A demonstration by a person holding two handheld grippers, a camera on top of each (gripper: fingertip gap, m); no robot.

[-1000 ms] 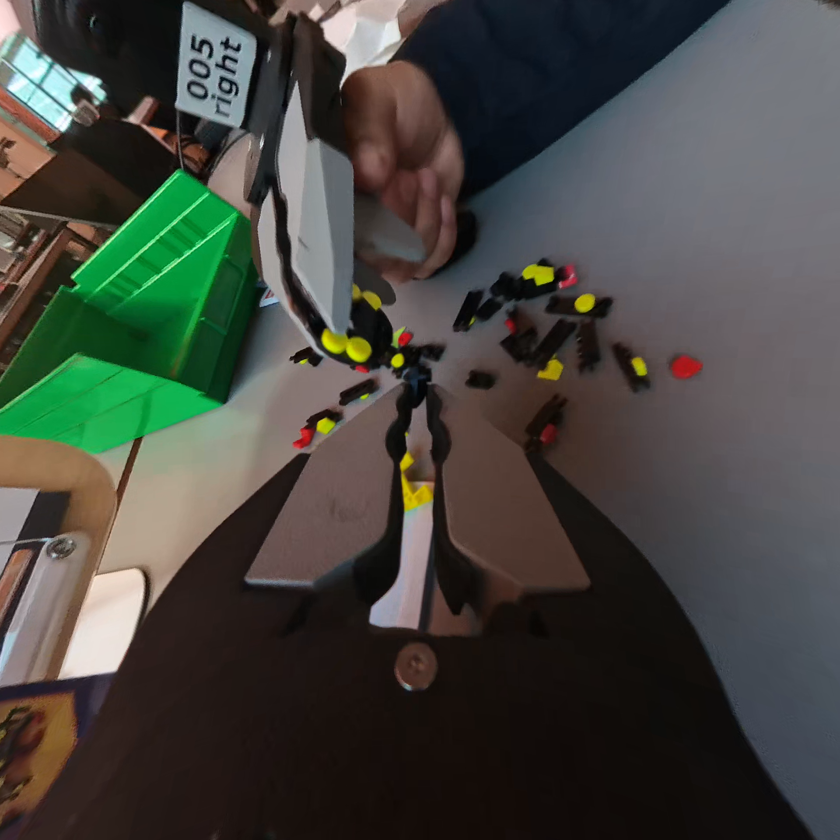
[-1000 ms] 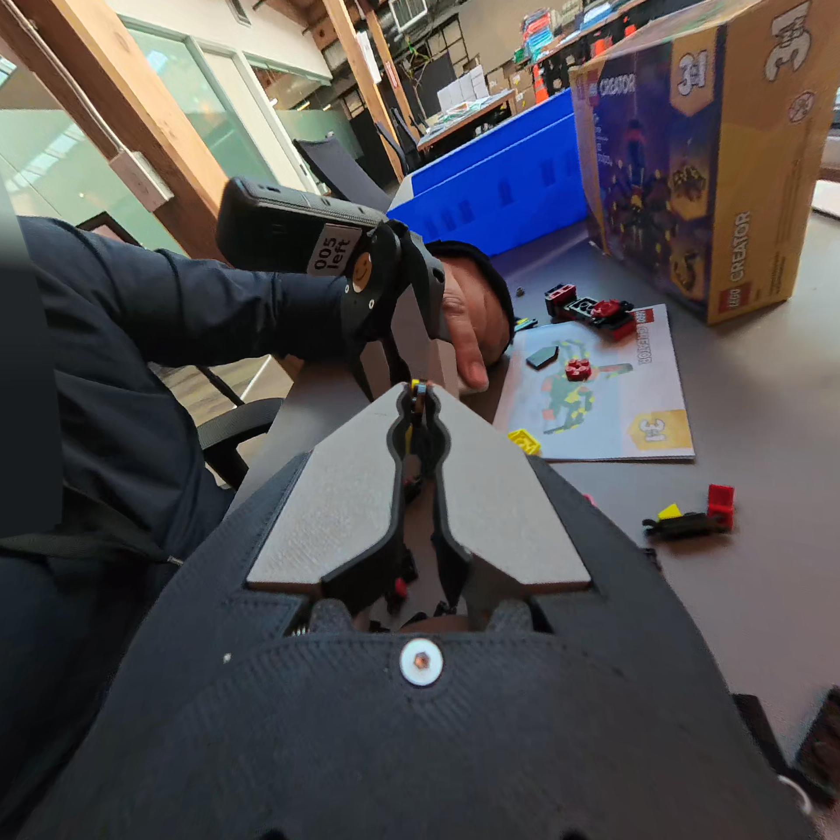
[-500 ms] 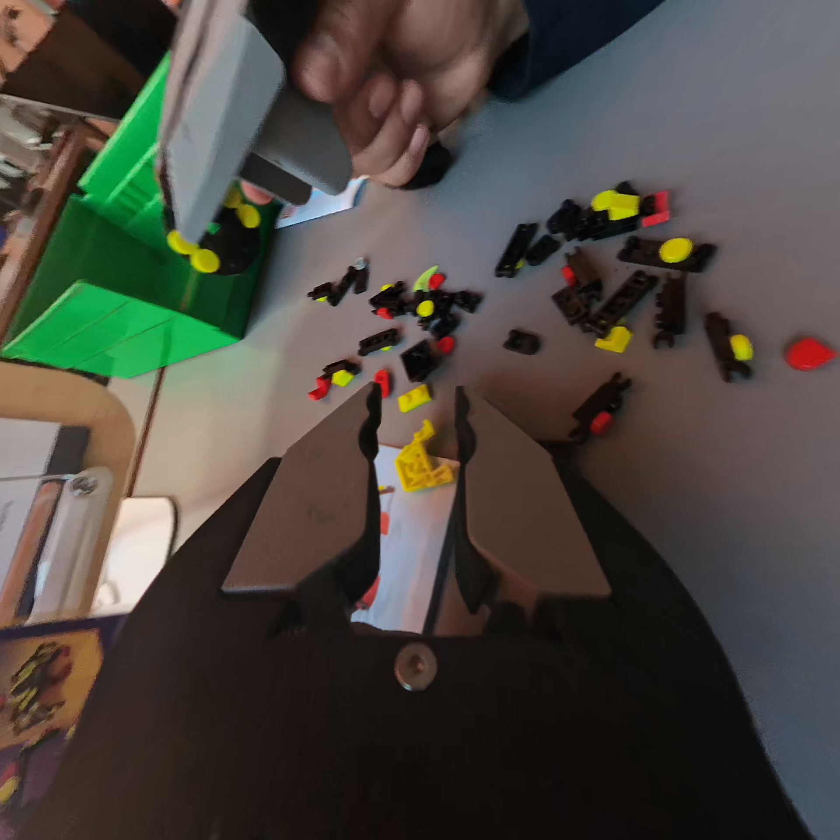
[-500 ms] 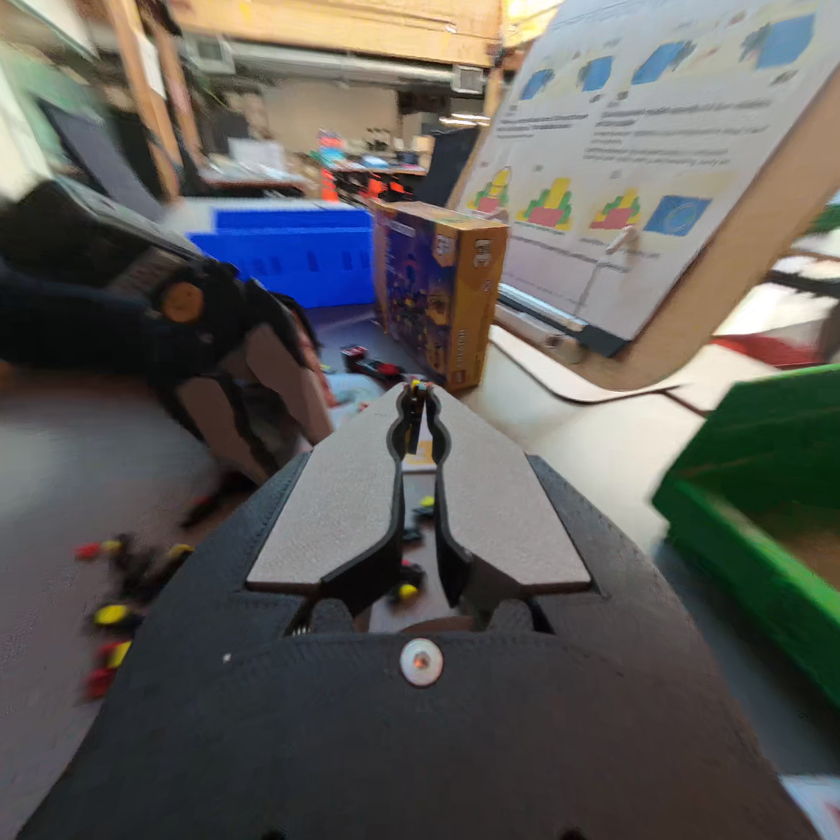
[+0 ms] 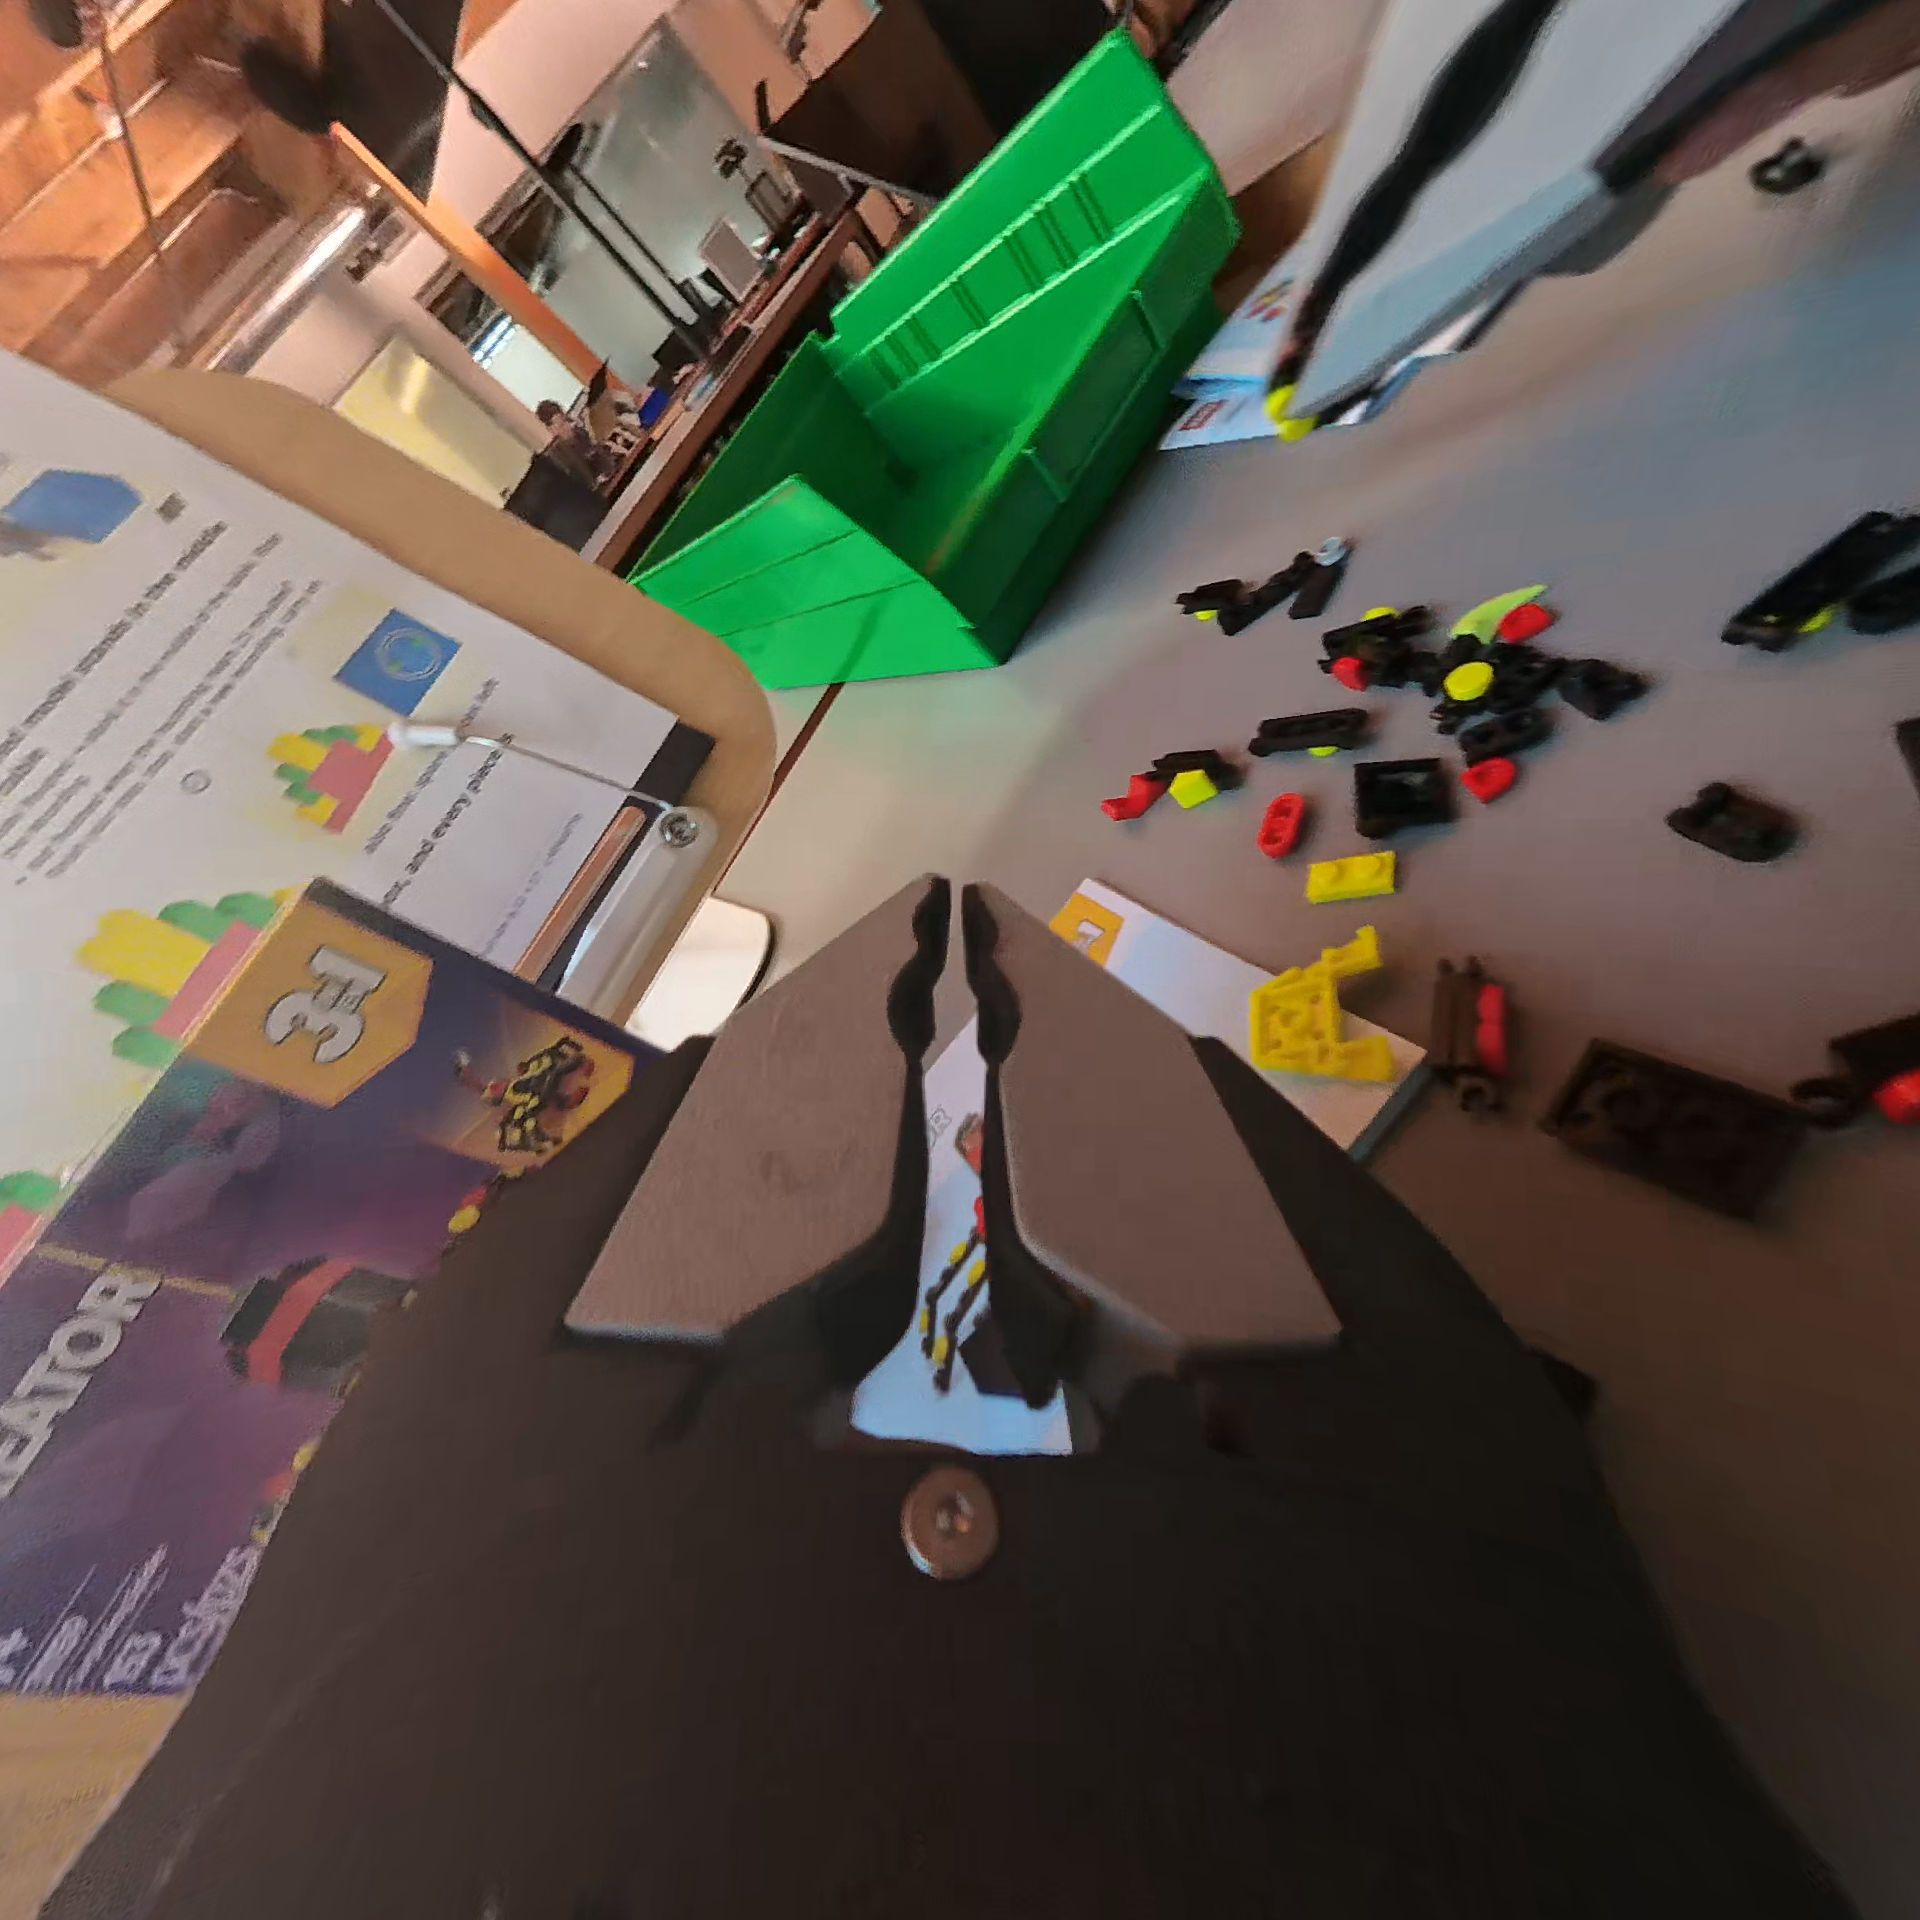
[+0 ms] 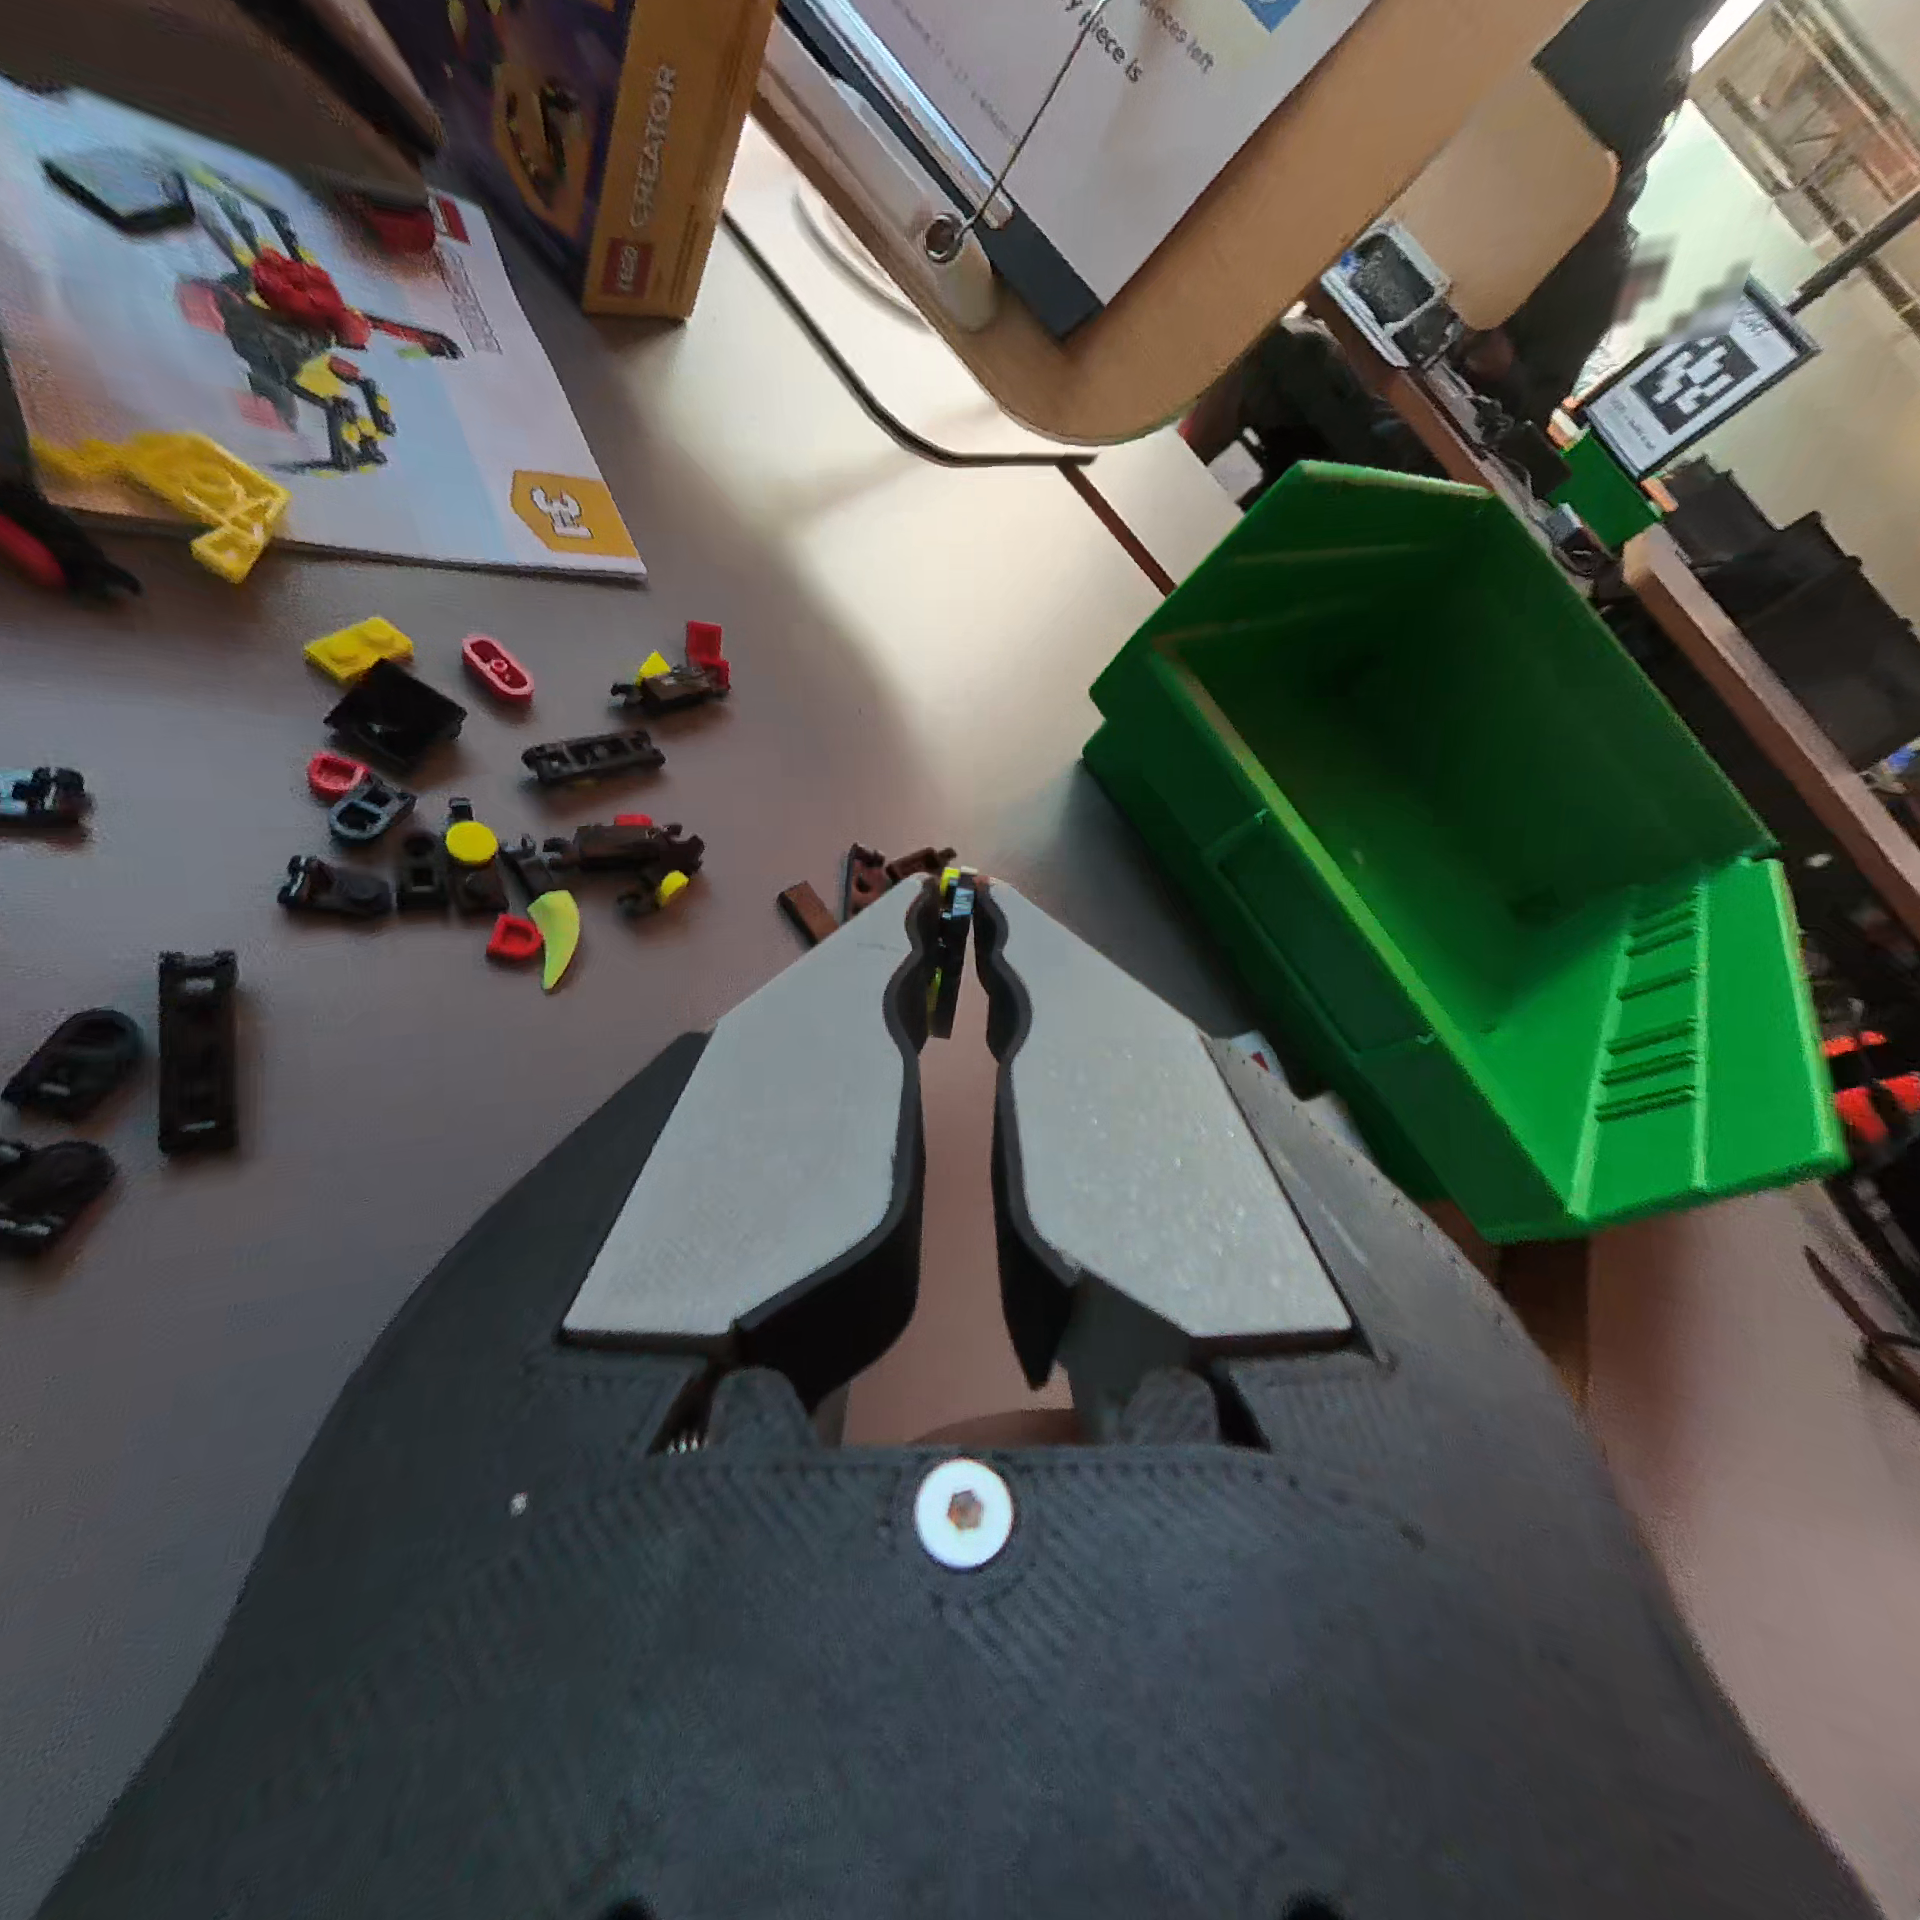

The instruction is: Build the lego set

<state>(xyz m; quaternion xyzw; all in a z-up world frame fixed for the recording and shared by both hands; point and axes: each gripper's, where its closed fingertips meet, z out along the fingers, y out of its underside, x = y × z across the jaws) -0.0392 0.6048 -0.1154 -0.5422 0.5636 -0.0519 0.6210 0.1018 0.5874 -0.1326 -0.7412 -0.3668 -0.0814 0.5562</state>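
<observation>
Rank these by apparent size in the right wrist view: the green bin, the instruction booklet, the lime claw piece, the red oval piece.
1. green bin
2. instruction booklet, partly cut off by the frame edge
3. lime claw piece
4. red oval piece, close to the claw in size, so that order is unsure

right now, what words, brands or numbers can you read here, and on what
I can't quote writing; these bear it:
purple and yellow box: lettering and a badge.
booklet: a yellow corner badge.
sheet on the clipboard: blurred print.
black-and-white tag: code pattern, print too small.
</observation>
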